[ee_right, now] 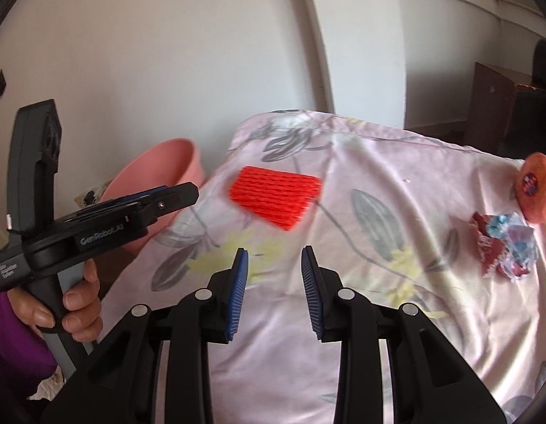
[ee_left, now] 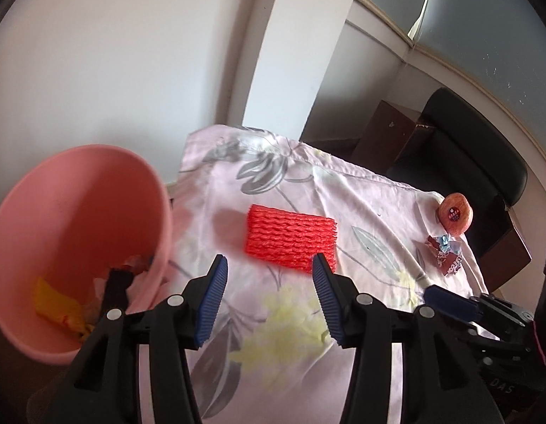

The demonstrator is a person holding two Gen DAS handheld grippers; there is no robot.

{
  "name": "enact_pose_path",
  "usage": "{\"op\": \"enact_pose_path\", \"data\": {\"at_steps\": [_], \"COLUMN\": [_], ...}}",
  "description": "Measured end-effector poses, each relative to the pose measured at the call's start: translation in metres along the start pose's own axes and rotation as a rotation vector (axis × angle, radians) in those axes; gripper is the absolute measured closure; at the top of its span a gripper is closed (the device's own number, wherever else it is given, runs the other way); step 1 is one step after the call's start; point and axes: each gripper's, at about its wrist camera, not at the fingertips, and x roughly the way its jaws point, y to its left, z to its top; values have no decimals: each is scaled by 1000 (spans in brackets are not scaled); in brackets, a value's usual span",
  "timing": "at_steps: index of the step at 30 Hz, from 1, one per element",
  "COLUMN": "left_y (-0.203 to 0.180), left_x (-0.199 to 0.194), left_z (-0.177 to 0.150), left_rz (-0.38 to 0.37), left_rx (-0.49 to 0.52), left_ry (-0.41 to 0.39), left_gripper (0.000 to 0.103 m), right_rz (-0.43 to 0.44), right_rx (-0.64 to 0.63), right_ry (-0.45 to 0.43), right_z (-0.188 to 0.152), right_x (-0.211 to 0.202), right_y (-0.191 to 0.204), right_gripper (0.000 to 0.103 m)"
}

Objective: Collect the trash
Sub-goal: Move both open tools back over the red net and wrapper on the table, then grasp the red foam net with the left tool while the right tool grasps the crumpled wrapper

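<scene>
- A tabletop is lying under a pale pink cloth (ee_left: 361, 190) printed with grey leaves and yellow flowers; the cloth is covering it and hanging over the near-left edge.
- A pink bin (ee_left: 78, 212) is standing just beside the tabletop's left edge, its mouth tilting toward the left wrist camera. Crumpled scraps (ee_left: 57, 304), a yellow one among them, are lying at its bottom.
- The left gripper (ee_left: 269, 272) is hovering over the cloth next to the bin, pointing down at a slant; its jaws are standing apart with nothing between them. In the right wrist view a hand (ee_right: 78, 300) with a purple sleeve is gripping its handle.
- The right gripper (ee_right: 274, 261) is hanging over the flowered middle of the cloth; its jaws are standing apart too, at a narrower gap, and gripping nothing.
- A red foam net sleeve (ee_left: 290, 240) is lying flat on the cloth, just ahead of the left gripper's blue ribbed pads (ee_left: 216, 282) and apart from them.
- A reddish fruit (ee_left: 455, 217) bearing a small sticker is sitting at the far right edge of the cloth.
- Crumpled wrappers (ee_right: 502, 251), dark red and pale blue, are lying just in front of the fruit.
- A thin white stick (ee_left: 416, 268) is resting on the cloth beside the wrappers.
</scene>
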Motion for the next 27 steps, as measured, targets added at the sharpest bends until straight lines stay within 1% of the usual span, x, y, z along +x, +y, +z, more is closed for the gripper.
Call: {"op": "enact_pose_path", "data": {"at_steps": [8,11,13,14,15,16,17,18,21,27], "left_y": [4,7,6,5,3,1,0,-2,-9,-21], "left_x": [49,62,67,69,70,71,71,71,66,49], "left_z": [14,16,15,15,13,13,12,11,10,10], "left_rz": [34,9,8,5,0,-7,-11,-14,-25,-42], "left_rx": [0,-19,-21,-21,-18,-12,-7,-1,15,26], "left_ry": [34,52,58,61,64,68,69,68,61,34], "left_gripper": [54,54,56,62,73,76,83,88,94,97], "right_rz": [-84,-111,-130,-138,-146,-151,-159,-165,-181,-196], "right_rx": [79,103,118,126,133,137,143,147,157,189], "right_ry": [-43,-56,-63,-66,-69,-70,-72,-73,-78,-92], "right_z": [-5,-7,-7,-8,-9,-9,-10,-11,-13,-16], "right_x": [-17,-24,-28,-30,-32,-33,-35,-36,-40,-46], "right_y": [-47,-62,-72,-77,-81,-84,-88,-91,-100,-118], "right_gripper": [71,71,71,71,71,71,71,71,71,71]}}
